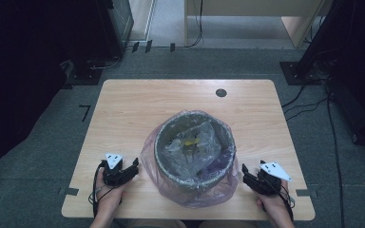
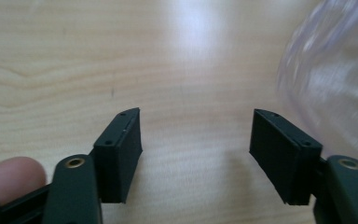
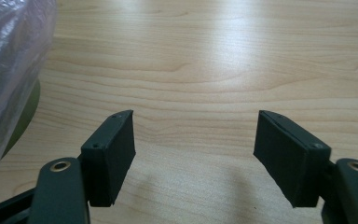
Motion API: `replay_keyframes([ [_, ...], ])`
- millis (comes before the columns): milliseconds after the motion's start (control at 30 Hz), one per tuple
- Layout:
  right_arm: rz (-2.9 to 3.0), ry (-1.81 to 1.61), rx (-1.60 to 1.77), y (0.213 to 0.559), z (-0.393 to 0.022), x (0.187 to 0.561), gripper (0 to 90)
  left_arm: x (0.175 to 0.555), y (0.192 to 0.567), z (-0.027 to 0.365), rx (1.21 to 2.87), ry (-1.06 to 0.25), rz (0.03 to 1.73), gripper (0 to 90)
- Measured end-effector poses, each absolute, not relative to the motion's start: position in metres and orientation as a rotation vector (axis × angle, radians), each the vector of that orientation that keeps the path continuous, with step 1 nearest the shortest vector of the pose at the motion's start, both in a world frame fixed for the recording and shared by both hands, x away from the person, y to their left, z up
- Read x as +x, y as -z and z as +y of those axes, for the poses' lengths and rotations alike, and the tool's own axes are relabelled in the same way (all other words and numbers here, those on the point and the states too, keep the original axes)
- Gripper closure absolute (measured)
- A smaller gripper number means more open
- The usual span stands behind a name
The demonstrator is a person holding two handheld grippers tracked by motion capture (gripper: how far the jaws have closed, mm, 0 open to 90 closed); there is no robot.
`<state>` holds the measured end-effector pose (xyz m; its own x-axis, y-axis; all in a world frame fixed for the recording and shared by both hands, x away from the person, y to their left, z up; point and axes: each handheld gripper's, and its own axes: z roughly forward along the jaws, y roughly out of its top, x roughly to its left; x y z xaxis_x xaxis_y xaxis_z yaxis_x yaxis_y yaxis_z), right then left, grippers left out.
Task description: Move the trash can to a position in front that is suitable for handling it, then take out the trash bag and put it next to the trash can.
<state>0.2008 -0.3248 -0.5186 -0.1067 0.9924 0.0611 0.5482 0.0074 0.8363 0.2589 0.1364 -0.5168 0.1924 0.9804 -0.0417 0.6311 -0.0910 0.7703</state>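
A round grey waste bin stands near the front middle of the wooden table, lined with a clear pinkish plastic bag that hangs down over its outside. Something yellow lies inside among crumpled plastic. My left gripper rests low at the bin's left side, jaws open and empty; the bag shows at the right of the left gripper view. My right gripper sits at the bin's right side, also open with nothing between its jaws; the bag fills the left edge there.
A small dark round hole marks the table's far side. Black stands and cables lie on the grey carpet around the table. Bare wood stretches behind and beside the bin.
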Motion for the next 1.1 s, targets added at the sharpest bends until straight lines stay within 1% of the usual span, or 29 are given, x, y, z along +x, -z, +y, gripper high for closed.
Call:
replay_keyframes([
  [67, 1.750, -0.987, 1.611, 0.520, -0.326, 0.202, 27.4, 0.259, 0.518, 0.130, 1.876, -0.694, 1.490, 29.7],
  [233, 1.769, -0.925, 1.664, 0.522, -0.325, 0.207, 27.5, 0.260, 0.518, 0.132, 1.864, -0.669, 1.497, 29.4],
  [267, 1.812, -0.877, 1.673, 0.523, -0.323, 0.209, 27.0, 0.260, 0.518, 0.132, 1.872, -0.664, 1.488, 27.4],
  [367, 1.844, -0.856, 1.636, 0.523, -0.319, 0.209, 25.9, 0.260, 0.518, 0.132, 1.881, -0.664, 1.481, 26.9],
  [567, 1.920, -0.883, 1.585, 0.524, -0.317, 0.208, 21.4, 0.260, 0.518, 0.132, 1.890, -0.660, 1.471, 25.2],
  [900, 1.991, -0.910, 1.518, 0.524, -0.304, 0.203, 20.6, 0.260, 0.518, 0.131, 1.905, -0.648, 1.452, 23.9],
  [933, 1.995, -0.926, 1.512, 0.523, -0.297, 0.202, 23.2, 0.260, 0.518, 0.131, 1.906, -0.647, 1.450, 23.9],
  [1000, 1.993, -0.942, 1.508, 0.523, -0.295, 0.202, 23.6, 0.260, 0.518, 0.131, 1.907, -0.646, 1.448, 23.9],
  [1100, 1.930, -1.110, 1.535, 0.517, -0.292, 0.200, 23.8, 0.260, 0.518, 0.132, 1.911, -0.641, 1.442, 23.5],
])
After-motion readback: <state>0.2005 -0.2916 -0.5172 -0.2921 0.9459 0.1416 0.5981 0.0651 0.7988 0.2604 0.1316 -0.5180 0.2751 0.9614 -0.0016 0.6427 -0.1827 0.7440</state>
